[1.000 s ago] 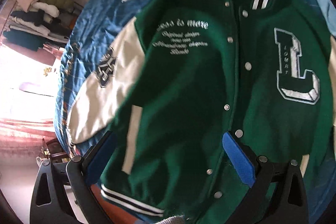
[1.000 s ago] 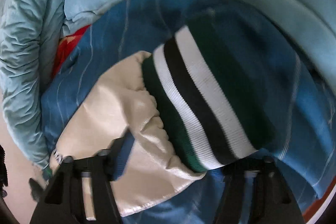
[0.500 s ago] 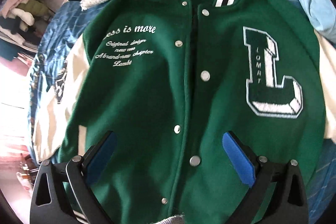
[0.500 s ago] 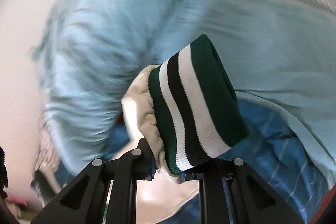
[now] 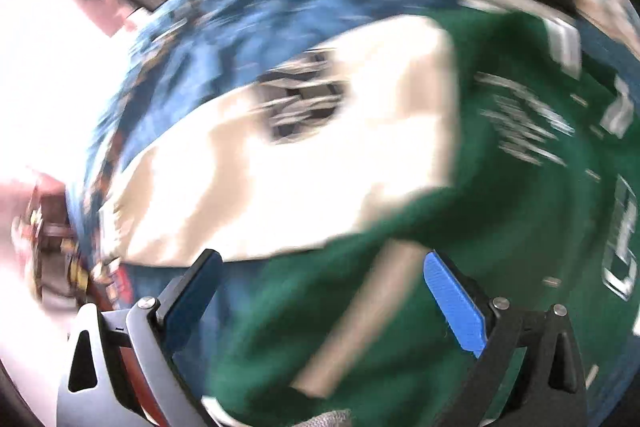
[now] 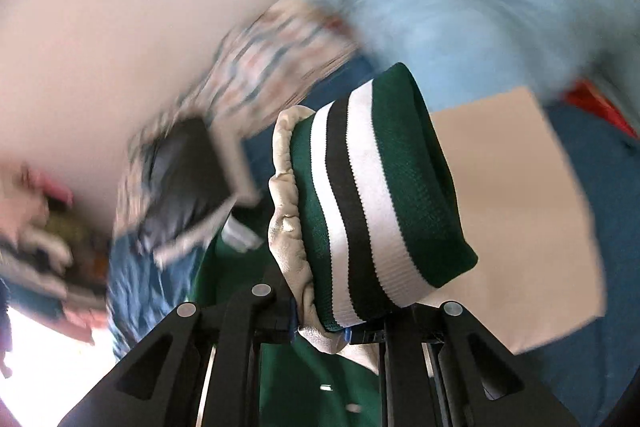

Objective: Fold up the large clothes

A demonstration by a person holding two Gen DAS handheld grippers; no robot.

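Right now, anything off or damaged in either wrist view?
No damage visible. The right gripper is shut on the striped cuff of the green jacket, holding that sleeve up off the blue bedding, as a fold would need. The left gripper is open over the jacket. Both views are motion-blurred, so fine detail is unreadable.

Green varsity jacket (image 5: 500,211), cream sleeves, flat on blue bedding, striped cuff (image 6: 376,195) raised.

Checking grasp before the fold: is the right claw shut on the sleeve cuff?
Shut. The right claw pinches the striped cuff, lifted above the bed.
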